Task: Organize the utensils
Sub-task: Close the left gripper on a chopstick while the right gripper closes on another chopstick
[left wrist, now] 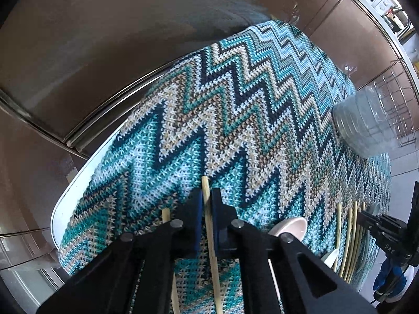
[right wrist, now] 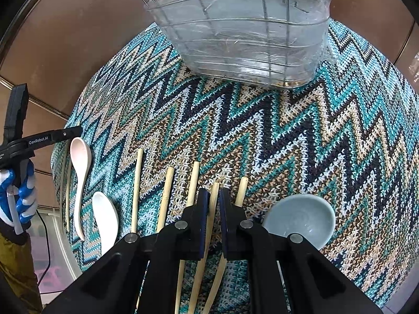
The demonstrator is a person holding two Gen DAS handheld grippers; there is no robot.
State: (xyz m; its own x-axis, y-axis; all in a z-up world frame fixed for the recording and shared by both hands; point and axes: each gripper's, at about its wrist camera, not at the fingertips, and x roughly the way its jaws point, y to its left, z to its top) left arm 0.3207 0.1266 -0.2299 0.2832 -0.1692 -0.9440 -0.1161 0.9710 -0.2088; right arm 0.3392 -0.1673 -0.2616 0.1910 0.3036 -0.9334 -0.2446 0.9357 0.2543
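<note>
My left gripper is shut on a bamboo chopstick lying on the zigzag knitted cloth. A second chopstick lies just left of it, and a pinkish-white spoon just right. My right gripper is shut on another chopstick in a row of several chopsticks. A pale blue spoon lies right of it. Two white spoons lie to the left, near the left gripper, which a gloved hand holds.
A clear plastic-lined wire basket stands on the cloth at the far side, also seen as the clear container beside a wire rack. The white table edge curves close on the left. Brown cabinet fronts lie beyond.
</note>
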